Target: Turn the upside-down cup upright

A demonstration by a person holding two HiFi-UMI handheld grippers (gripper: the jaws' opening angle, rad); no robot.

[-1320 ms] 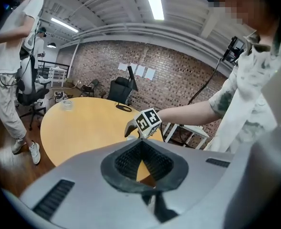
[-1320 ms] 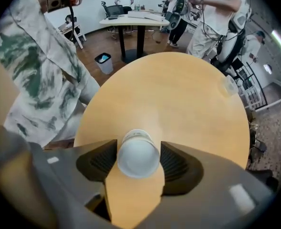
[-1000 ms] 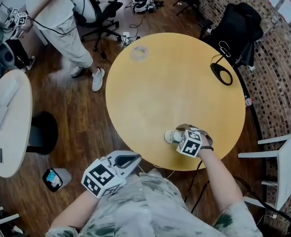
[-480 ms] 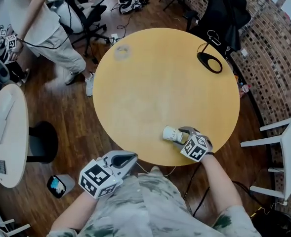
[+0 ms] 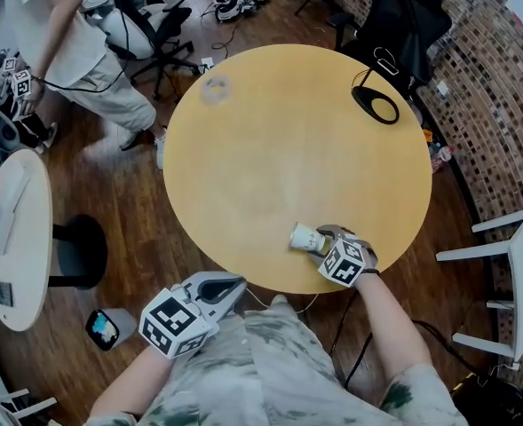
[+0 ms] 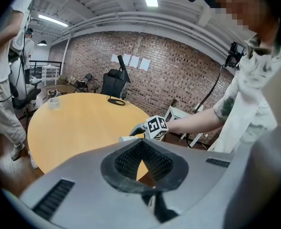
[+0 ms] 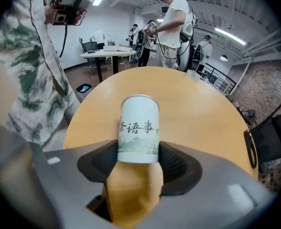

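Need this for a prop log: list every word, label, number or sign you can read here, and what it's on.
"语事", after a first character like "余" or "茶" that curves partly out of sight: dark brush script on the white cup held in the right gripper.
Marker cubes: black-and-white square patterns, no letters.
Paper sheets on the brick wall: too small to read.

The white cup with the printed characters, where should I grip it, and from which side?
Grip the cup across its round side wall near one end, one jaw on each opposite side, coming in square to its axis. The wall is straight and fits between the jaws; the right gripper holds it just so.
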